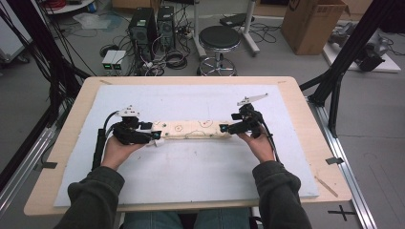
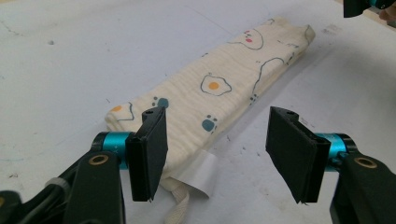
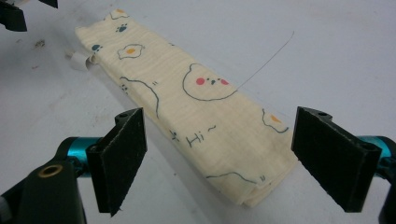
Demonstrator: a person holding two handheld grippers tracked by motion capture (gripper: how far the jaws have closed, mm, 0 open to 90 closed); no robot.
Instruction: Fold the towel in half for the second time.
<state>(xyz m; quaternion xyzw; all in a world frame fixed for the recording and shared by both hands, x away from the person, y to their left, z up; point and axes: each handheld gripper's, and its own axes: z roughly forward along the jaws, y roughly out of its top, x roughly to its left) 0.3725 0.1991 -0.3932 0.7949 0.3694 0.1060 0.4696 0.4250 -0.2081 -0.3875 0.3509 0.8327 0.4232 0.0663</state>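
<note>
Cream folded cloth [image 1: 193, 129] (egg print) flat on white mat [image 1: 191, 176], left hand-held gripper [image 2: 215, 154] and right hand-held gripper [image 3: 219, 158] both apart, gripping nothing

Even, diffuse overhead light; bright, no harsh glare. High view soft and low in detail, straight edges bowing near the corners. Both gripper views sharper: cloth [image 3: 187, 116] weave crisp, nearest black pads [image 2: 150, 154] slightly soft. Shadows faint, short.
</note>
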